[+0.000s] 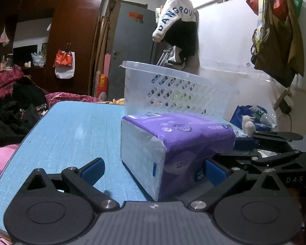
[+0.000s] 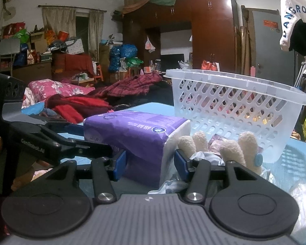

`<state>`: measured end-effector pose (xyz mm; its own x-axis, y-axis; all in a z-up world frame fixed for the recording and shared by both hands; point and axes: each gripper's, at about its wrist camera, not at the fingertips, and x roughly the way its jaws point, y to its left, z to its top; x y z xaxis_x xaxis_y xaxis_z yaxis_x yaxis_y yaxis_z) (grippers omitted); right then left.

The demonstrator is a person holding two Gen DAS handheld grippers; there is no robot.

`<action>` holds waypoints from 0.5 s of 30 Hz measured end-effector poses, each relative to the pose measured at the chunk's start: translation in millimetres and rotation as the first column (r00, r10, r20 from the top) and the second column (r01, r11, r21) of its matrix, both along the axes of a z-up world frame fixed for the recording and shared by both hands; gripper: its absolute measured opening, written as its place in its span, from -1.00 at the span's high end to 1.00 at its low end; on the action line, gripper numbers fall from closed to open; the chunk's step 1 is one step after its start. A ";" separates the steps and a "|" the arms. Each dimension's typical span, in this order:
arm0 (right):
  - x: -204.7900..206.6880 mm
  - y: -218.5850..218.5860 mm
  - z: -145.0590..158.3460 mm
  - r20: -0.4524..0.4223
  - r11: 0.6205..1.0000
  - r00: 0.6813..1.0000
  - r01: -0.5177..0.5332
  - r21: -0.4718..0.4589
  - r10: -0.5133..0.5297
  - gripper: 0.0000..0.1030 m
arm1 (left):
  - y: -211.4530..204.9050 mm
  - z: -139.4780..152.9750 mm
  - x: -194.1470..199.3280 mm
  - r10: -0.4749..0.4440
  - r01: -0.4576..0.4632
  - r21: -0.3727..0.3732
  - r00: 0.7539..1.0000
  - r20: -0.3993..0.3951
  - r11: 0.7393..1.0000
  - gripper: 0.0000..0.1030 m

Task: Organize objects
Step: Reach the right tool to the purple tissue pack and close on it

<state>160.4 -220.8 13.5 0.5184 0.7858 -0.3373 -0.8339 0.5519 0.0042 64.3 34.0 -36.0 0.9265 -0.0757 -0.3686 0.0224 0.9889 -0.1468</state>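
Now both grippers bracket the purple plastic-wrapped tissue pack (image 2: 136, 140) on the pale blue tabletop (image 1: 71, 134), right gripper (image 2: 150, 163) clamped across it, left gripper (image 1: 153, 173) spread wide, likely readying the lift into the translucent perforated plastic basket (image 2: 234, 102) just behind.

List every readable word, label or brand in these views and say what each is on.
"DANGROU": blue letters on the white garment hung on the wall; its end is cut off.
"DAS": on the right gripper body.
"GenRobot.AI": on the left gripper arm.
"40": upside down on the purple tissue pack.
Too blurred to read: the pack's other print, its white label, and the red sign on the grey door.
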 end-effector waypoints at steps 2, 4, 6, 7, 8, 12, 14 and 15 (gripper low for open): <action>-0.7 0.8 0.2 0.002 1.000 1.000 -0.001 -0.004 0.001 -0.10 | -0.9 1.2 1.5 0.005 -0.005 0.008 1.000 0.000 1.000 -1.00; -1.0 1.5 0.2 0.004 1.000 1.000 -0.002 -0.007 0.002 -0.11 | -1.8 1.5 4.3 0.006 -0.006 0.013 1.000 0.002 1.000 -1.00; -0.7 1.8 0.3 0.005 1.000 1.000 -0.002 -0.008 0.003 -0.11 | -2.2 1.7 5.4 0.003 -0.003 0.017 1.000 0.010 1.000 -0.99; -0.7 1.9 0.4 0.005 1.000 1.000 -0.003 -0.008 0.003 -0.11 | -2.9 1.7 5.5 -0.001 0.001 0.021 1.000 0.013 1.000 -0.98; -1.1 2.0 0.0 0.007 1.000 1.000 -0.004 -0.008 0.004 -0.11 | -3.9 1.5 5.6 -0.008 0.008 0.025 1.000 0.018 1.000 -0.93; -1.1 3.3 -2.0 0.025 1.000 1.000 -0.004 -0.012 0.004 -0.05 | -10.1 2.4 4.4 -0.061 0.060 0.031 0.997 0.039 0.998 -0.53; -2.5 4.1 -2.7 0.035 1.000 0.999 -0.001 -0.011 0.001 -0.02 | -13.3 2.3 2.8 -0.055 0.052 0.057 0.997 0.045 0.997 -0.50; -4.2 3.9 -3.1 0.041 1.000 0.999 0.001 -0.012 -0.001 -0.02 | -14.1 2.2 1.5 -0.052 0.049 0.064 0.997 0.049 0.997 -0.49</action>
<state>156.2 -216.9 10.4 0.5328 0.7814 -0.3247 -0.8327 0.5525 -0.0367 65.8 19.9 -33.9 0.9398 -0.1008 -0.3267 0.0780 0.9936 -0.0820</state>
